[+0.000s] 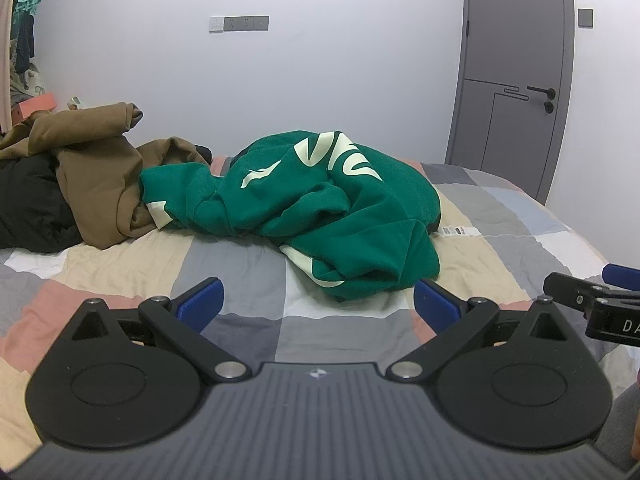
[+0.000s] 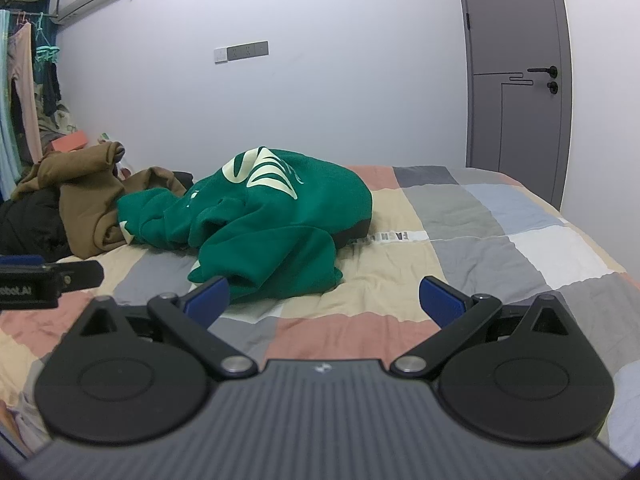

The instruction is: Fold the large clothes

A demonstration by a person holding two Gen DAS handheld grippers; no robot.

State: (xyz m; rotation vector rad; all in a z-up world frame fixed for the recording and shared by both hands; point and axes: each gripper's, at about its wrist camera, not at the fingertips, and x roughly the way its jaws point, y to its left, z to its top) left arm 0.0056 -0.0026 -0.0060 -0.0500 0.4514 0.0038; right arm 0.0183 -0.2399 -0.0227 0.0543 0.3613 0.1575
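Note:
A green sweatshirt (image 1: 320, 208) with cream lettering lies crumpled in a heap on the checked bedspread (image 1: 248, 280). My left gripper (image 1: 320, 296) hovers open just in front of its near hem, nothing between its blue pads. In the right wrist view the same green sweatshirt (image 2: 264, 224) sits ahead and slightly left. My right gripper (image 2: 324, 294) is open and empty, its left pad close to the garment's near edge. Each gripper's tip shows at the edge of the other's view: the right gripper (image 1: 592, 300) and the left gripper (image 2: 52, 276).
A brown garment (image 1: 96, 168) and a black one (image 1: 28, 208) are piled at the bed's left side. A grey door (image 1: 516, 80) stands at the back right behind the white wall. Clothes hang on a rack (image 2: 24, 92) at the far left. The bedspread (image 2: 480, 248) spreads right of the sweatshirt.

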